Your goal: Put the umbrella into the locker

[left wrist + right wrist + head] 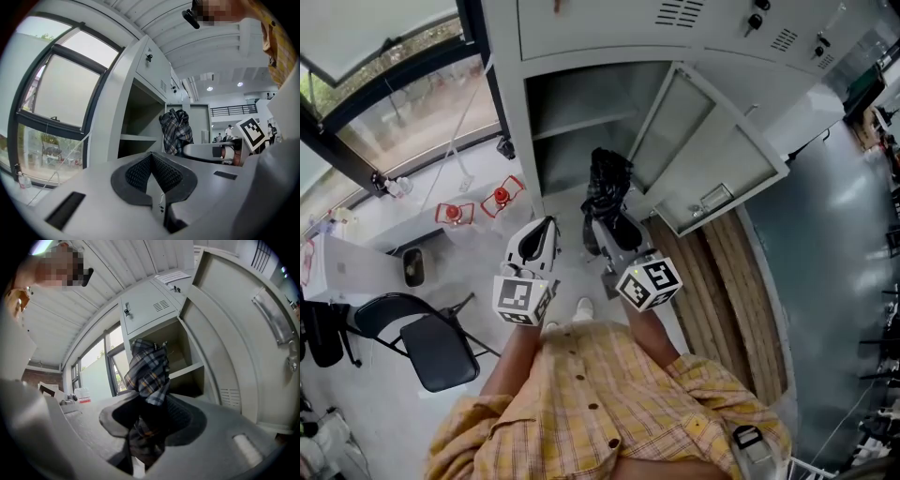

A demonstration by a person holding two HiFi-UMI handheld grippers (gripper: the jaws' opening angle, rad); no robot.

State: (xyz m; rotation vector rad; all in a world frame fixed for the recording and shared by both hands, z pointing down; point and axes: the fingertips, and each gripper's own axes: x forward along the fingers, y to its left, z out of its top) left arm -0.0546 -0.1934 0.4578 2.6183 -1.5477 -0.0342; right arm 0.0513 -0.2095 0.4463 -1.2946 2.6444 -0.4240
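The open locker (514, 112) fills the upper centre. The folded plaid umbrella (607, 183) hangs just before it, pinched in the right gripper's (609, 217) fingers. The left gripper's (549, 225) fingers are closed and empty. The floppy tip could snag the shelf (581, 122).

A pale floor (478, 253) is seen from above, and everything else is carried by it. A grey locker (609, 28) is stood on it, with one door swung open; inside, a shelf (581, 122) is fixed across the open compartment. Just right of the locker, a run of wooden boards (731, 281) is laid along the floor. To the left, by the window, a red-capped bottle (455, 213) is set beside a second bottle (500, 197) — a small dark bin (413, 267) and a white box (347, 272) are placed further left. A black folding chair (431, 342) is stood nearby, and a white shoe (583, 307) is planted before the locker.
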